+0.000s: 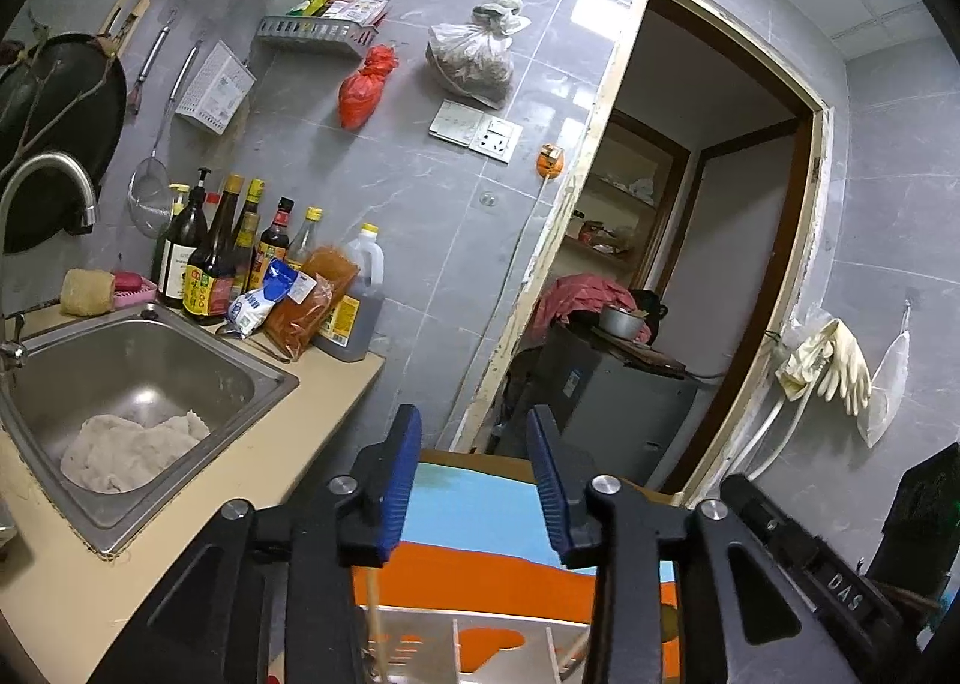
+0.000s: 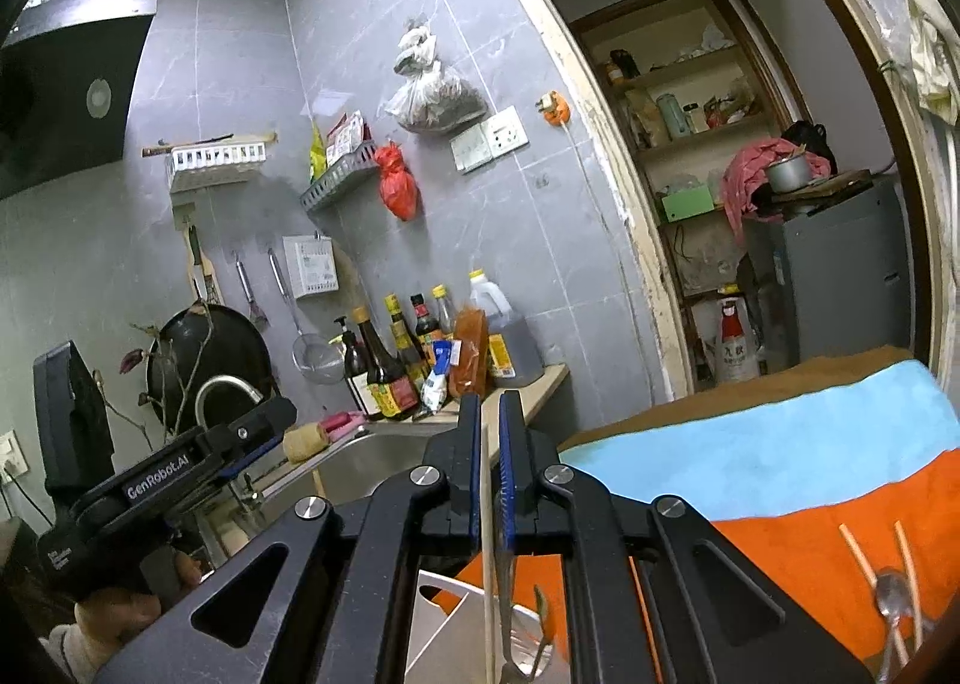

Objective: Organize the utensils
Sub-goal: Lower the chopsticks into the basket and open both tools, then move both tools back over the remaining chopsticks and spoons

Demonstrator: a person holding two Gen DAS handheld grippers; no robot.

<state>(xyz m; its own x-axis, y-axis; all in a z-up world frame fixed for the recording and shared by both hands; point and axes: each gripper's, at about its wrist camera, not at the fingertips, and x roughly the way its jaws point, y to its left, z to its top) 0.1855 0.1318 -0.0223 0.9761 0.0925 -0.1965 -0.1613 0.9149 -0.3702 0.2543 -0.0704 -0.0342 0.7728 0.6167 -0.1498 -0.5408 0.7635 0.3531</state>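
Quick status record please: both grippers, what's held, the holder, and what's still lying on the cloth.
left gripper: open, nothing between the pads
right gripper: shut on a chopstick, hanging down
utensil holder: white, under the right gripper; a fork is in it
still on the cloth: two chopsticks and a spoon, near the right edge
sink: a rag inside

The left black two-finger gripper with blue pads (image 1: 474,480) points roughly level, its jaws standing apart with nothing pressed between them. The right black two-finger gripper with blue pads (image 2: 491,468) is nearly closed, pinching a thin pale chopstick (image 2: 489,564), also pointing about level
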